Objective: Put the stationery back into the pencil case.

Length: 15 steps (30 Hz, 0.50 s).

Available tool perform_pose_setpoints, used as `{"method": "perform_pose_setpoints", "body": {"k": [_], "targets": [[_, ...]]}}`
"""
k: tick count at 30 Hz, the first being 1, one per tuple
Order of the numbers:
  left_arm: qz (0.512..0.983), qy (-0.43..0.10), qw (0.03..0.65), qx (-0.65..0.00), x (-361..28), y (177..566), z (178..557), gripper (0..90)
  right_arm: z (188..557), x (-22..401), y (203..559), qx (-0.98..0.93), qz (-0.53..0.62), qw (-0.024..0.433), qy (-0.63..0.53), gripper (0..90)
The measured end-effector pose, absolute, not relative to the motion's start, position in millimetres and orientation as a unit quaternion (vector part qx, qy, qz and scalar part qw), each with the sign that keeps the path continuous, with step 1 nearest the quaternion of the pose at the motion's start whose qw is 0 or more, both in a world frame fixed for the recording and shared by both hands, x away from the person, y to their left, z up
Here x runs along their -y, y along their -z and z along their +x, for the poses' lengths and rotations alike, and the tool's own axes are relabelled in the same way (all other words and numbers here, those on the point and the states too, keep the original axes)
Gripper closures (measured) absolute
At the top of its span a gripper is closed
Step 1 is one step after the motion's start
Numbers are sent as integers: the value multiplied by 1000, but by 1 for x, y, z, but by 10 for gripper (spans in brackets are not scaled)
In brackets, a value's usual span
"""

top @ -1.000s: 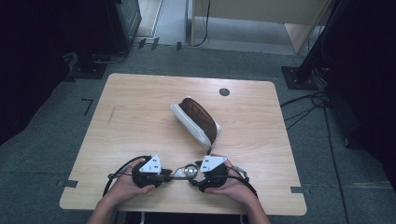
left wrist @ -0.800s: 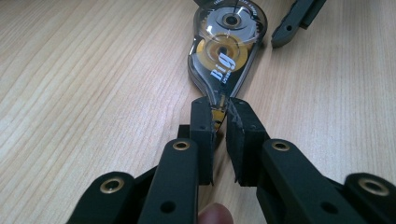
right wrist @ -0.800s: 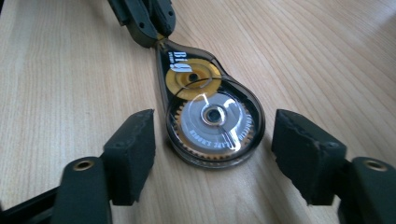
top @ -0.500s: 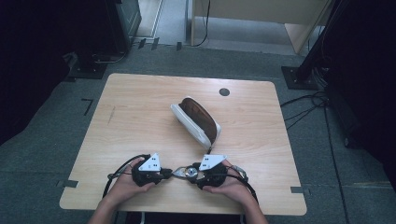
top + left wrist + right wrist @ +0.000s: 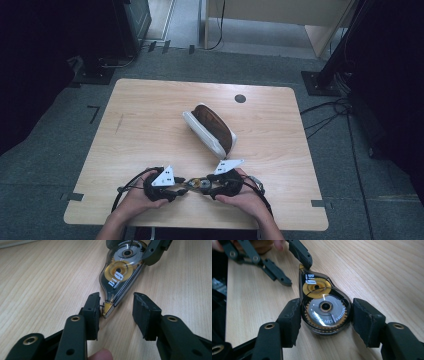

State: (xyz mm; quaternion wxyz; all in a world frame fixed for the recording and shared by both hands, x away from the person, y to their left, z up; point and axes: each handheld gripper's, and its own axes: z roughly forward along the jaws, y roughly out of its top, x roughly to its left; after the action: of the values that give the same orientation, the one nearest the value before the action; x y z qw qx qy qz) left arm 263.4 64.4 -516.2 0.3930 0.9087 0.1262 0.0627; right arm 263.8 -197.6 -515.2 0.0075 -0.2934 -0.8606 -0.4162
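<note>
One wooden table (image 5: pixel 150 115) is carrying everything here. Near its middle, a white case (image 5: pixel 209 128) with a brown lining is lying open, well apart from the hands. At the near edge, the left gripper (image 5: pixel 181 183) and the right gripper (image 5: pixel 206 184) are facing each other with a clear correction tape dispenser (image 5: pixel 196 184) lying flat between them. The right gripper's jaws are clamping the dispenser's round end (image 5: pixel 325 312), one pad pressing on each side. The left gripper's jaws have just been opening and are now standing apart around the dispenser's yellow tip (image 5: pixel 108 308): one pad is sitting just beside the tip, while the other is staying clear of it.
</note>
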Motion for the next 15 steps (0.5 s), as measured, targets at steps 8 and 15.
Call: {"method": "perform_pose_setpoints", "body": {"k": [8, 15], "targets": [[909, -81, 394, -110, -57, 517, 262, 553, 266, 201, 514, 846, -328, 43, 418, 416], [909, -97, 395, -93, -51, 517, 260, 535, 268, 203, 514, 835, -345, 71, 422, 416]]}}
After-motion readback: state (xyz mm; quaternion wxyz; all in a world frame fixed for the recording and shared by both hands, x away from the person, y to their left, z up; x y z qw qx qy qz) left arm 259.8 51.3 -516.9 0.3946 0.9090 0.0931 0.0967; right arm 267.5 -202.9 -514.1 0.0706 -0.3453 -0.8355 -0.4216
